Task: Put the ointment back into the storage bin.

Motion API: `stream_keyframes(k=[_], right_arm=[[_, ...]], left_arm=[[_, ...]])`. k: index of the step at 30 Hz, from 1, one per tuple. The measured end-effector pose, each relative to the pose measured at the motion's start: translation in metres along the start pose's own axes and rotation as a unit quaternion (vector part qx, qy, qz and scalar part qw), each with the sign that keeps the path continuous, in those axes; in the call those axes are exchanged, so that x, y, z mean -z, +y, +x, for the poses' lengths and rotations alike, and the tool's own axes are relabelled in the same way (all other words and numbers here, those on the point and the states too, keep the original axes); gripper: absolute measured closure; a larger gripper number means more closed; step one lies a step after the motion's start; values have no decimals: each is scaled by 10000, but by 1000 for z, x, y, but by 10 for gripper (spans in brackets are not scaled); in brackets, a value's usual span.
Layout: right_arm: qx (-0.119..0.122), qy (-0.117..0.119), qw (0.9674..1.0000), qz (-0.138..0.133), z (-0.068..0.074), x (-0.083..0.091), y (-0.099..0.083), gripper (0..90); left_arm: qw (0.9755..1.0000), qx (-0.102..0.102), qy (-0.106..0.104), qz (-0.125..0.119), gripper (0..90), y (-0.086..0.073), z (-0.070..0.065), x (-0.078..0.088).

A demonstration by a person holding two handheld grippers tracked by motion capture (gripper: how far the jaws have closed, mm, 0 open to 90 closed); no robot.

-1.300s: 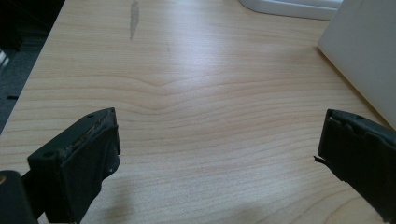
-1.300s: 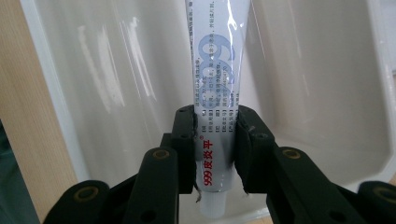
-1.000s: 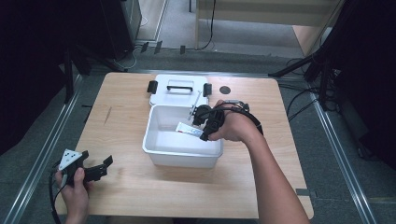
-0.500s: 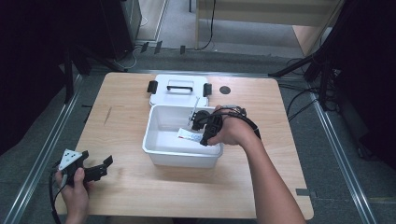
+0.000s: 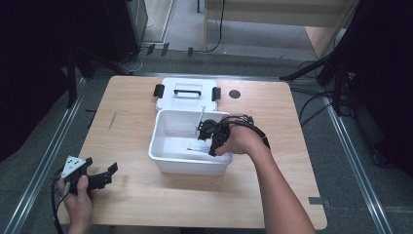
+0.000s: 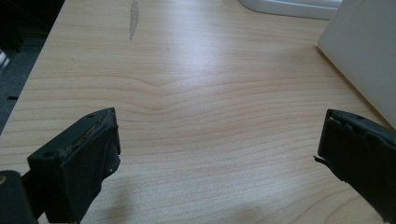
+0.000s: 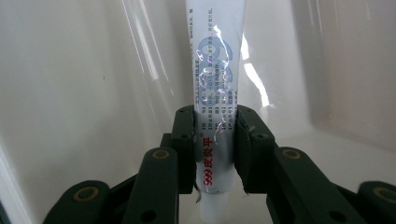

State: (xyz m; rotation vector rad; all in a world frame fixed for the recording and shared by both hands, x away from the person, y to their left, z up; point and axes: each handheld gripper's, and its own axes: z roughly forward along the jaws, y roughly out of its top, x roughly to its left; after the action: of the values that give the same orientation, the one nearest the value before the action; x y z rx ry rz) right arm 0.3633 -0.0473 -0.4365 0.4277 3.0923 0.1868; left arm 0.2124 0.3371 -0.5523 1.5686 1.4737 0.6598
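On the wooden table [image 5: 136,204] sits a white bin [image 5: 168,156], its lid [image 5: 187,91] behind it. Inside the bin, the right gripper [image 7: 215,140] clamps a white printed tube [image 7: 217,93]; the left gripper [image 6: 219,149] gapes empty.

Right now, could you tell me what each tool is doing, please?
Left tool: open, holding nothing, above the table.
Right tool: closed on a tube inside the white bin.
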Motion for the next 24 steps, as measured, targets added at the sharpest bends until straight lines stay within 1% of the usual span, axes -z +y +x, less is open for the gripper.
stream_keyframes(k=[2,3,8,9,11,12,13,14,16,17,19,24], right_arm=[[20,8,10000,84,0,-3,2,725],[20,8,10000,84,0,-3,2,725],[-90,16,9998,187,0,-4,4,725],[-131,7,9996,240,1,-4,5,724],[-119,9,9996,257,2,-4,5,723],[-55,-32,9994,352,3,-5,7,723],[-55,-32,9994,352,3,-5,7,723],[72,-90,9988,486,6,-6,9,722],[110,-182,9977,639,8,-6,11,723],[110,-182,9977,639,8,-6,11,723],[139,-247,9963,808,8,-6,11,721],[175,-194,9964,807,8,-7,10,721]], left_arm=[[10000,5,-8,4,0,0,0,0],[10000,5,-8,4,0,0,0,0],[10000,8,-11,6,0,0,0,0],[10000,10,-11,1,0,0,0,0],[10000,12,-10,5,0,0,0,0],[10000,8,-10,5,0,0,0,0],[10000,8,-10,5,0,0,0,0],[10000,7,-10,7,0,0,0,0],[10000,6,-10,16,0,0,0,0],[10000,6,-10,16,0,0,0,0],[10000,6,-9,20,0,0,0,0],[10000,7,-10,20,0,0,0,0]])
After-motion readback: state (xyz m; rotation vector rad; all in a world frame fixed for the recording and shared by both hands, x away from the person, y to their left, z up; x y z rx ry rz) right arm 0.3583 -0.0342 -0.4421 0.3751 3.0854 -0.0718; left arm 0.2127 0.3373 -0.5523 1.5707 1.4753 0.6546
